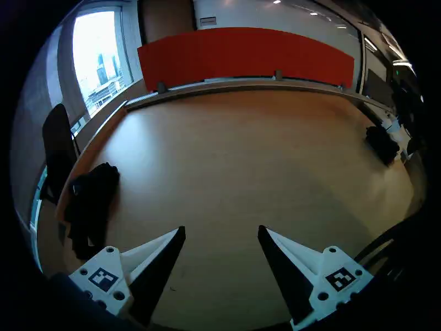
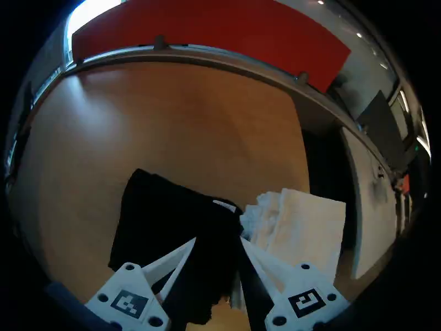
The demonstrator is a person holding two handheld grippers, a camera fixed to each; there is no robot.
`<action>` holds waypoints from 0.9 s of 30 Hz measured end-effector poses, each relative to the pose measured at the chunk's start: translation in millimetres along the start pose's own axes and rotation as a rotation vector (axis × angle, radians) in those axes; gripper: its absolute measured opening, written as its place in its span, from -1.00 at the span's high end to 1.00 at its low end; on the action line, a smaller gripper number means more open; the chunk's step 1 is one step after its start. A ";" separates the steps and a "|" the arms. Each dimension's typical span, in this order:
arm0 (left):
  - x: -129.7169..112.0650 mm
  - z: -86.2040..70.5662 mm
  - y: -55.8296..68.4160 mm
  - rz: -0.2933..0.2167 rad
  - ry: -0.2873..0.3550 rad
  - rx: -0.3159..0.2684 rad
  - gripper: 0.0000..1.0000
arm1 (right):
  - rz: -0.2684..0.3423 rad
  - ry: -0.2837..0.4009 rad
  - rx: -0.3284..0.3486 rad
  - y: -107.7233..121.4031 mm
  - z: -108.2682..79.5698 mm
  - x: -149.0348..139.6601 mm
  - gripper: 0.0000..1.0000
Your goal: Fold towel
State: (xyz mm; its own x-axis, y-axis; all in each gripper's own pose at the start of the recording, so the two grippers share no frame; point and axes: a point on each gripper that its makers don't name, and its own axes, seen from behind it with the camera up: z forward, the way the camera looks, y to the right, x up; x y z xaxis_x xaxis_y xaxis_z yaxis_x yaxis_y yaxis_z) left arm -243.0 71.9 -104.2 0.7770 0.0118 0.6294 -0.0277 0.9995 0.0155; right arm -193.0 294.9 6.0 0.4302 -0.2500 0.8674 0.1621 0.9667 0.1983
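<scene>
Though left hand-held gripper agape, right tight on black towel by white towel.

the left gripper view rides behind the left gripper, held high and tipped gently down. it looks past the fingertips across the wooden table to the red partition far ahead. the right gripper view sits lower behind the right gripper, tipped more steeply and close over the table just ahead of its tips. both views share the tabletop and partition.
</scene>
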 end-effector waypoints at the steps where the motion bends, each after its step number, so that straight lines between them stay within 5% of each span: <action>1: 0.2 0.2 0.2 0.000 0.000 0.000 -0.95 | 0.001 -0.001 -0.001 0.4 0.4 0.1 0.33; 12: 2.3 2.4 3.4 0.004 0.001 -0.004 -0.96 | -0.005 0.018 -0.006 3.4 0.2 6.5 0.90; 27: 4.7 4.9 6.1 0.009 0.004 -0.011 -0.95 | -0.046 0.090 0.012 -6.9 -4.8 28.3 0.91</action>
State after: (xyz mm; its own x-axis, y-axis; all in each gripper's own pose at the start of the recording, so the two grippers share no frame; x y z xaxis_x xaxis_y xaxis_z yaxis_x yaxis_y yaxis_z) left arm -242.6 77.9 -97.3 0.7795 0.0205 0.6261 -0.0278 0.9996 0.0019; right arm -177.6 280.9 27.0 0.5004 -0.2978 0.8130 0.1735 0.9544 0.2429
